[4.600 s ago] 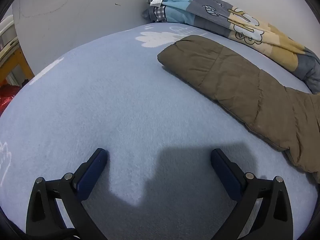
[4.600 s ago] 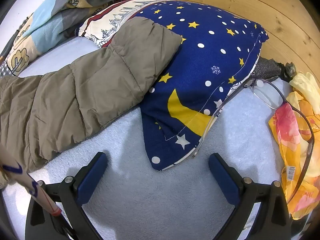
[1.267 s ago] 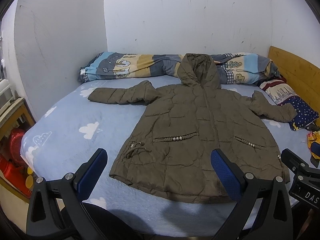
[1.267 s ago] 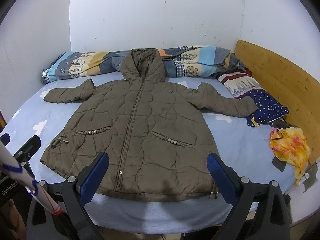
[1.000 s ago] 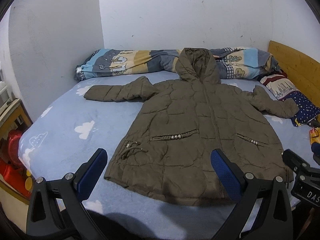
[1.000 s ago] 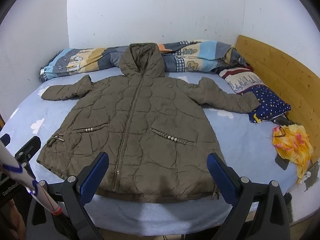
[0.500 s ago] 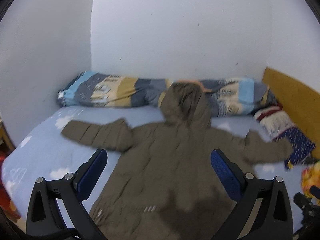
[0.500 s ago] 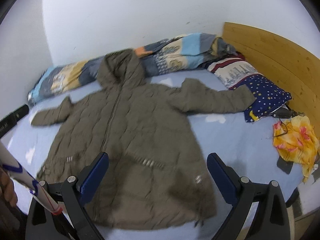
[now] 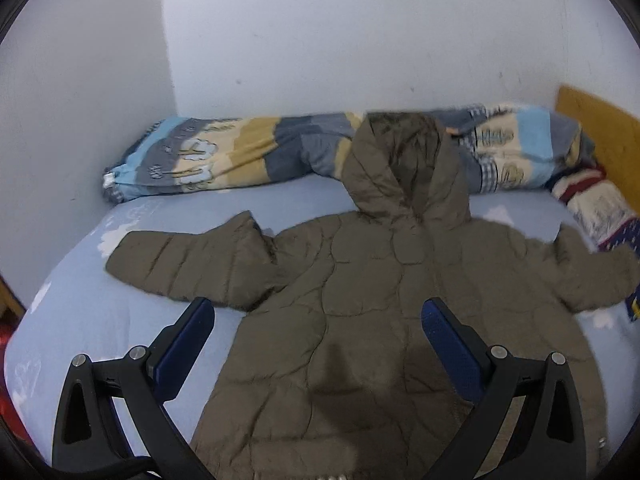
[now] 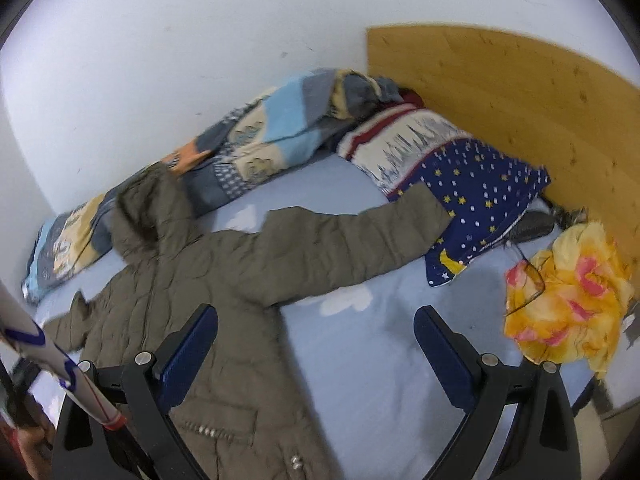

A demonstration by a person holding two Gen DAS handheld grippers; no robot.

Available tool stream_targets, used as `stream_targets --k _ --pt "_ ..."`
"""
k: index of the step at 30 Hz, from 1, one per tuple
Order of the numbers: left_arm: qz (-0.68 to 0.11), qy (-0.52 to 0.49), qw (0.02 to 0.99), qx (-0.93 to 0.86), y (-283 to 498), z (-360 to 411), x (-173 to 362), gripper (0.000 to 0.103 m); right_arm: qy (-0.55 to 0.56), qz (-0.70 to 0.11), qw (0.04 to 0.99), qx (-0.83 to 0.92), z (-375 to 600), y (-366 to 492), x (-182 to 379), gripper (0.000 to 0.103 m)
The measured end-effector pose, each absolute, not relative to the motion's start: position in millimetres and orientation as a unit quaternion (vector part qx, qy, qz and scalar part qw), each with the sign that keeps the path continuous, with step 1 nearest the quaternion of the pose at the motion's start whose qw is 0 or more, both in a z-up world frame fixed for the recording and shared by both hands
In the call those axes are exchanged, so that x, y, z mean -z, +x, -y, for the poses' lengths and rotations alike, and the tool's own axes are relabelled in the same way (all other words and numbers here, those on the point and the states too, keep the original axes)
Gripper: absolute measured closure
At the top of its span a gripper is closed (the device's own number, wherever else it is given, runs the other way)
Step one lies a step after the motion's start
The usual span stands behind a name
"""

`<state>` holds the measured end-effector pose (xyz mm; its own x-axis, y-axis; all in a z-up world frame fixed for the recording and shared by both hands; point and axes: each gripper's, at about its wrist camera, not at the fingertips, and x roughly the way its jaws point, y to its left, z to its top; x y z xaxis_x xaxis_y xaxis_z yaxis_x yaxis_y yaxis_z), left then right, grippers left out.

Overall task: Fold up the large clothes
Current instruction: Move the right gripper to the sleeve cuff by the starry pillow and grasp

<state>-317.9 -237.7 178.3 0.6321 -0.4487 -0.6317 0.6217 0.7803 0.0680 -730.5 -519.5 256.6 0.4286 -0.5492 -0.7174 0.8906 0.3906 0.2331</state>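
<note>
A large olive-brown hooded puffer coat [image 9: 360, 300] lies flat, front up, on a light blue bed [image 9: 100, 320], sleeves spread wide. My left gripper [image 9: 318, 312] is open and empty above the coat's chest, near the left sleeve [image 9: 192, 260]. In the right wrist view the coat [image 10: 224, 280] fills the left half. Its right sleeve [image 10: 360, 240] reaches a starry blue pillow [image 10: 480, 200]. My right gripper [image 10: 316, 320] is open and empty above the bed sheet [image 10: 360, 360], just below that sleeve's armpit.
A rolled patchwork quilt [image 9: 240, 152] lies along the far wall under the hood. A wooden headboard [image 10: 500, 100] bounds the right side. A yellow floral cloth with glasses [image 10: 568, 300] lies at the right edge. A white wand [image 10: 60, 364] crosses the right view's lower left.
Both grippers have moved in from the foot of the bed, over the coat. The left view now centres on the hood and chest, and the right view has swung toward the right sleeve and pillows.
</note>
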Motion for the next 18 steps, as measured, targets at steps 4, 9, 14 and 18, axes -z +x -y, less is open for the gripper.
stream_targets --k 4,9,14,18 --pt "-0.37 0.144 0.86 0.321 -295.4 254.4 -150.2 0.0 0.386 -0.269 0.759 0.451 589.6 -748.5 -223.5 0.003" --pt "-0.415 0.152 0.837 0.324 -284.9 270.4 -117.7 0.0 0.429 -0.268 0.722 0.473 659.3 -767.4 -183.4 0.024" --pt "-0.462 0.162 0.818 0.301 -275.4 281.3 -82.9 0.0 0.455 -0.255 0.706 0.478 709.7 -773.1 -148.4 0.037" --pt "-0.487 0.173 0.802 0.299 -273.0 286.1 -60.4 0.0 0.458 -0.251 0.693 0.496 738.7 -772.5 -129.0 0.037"
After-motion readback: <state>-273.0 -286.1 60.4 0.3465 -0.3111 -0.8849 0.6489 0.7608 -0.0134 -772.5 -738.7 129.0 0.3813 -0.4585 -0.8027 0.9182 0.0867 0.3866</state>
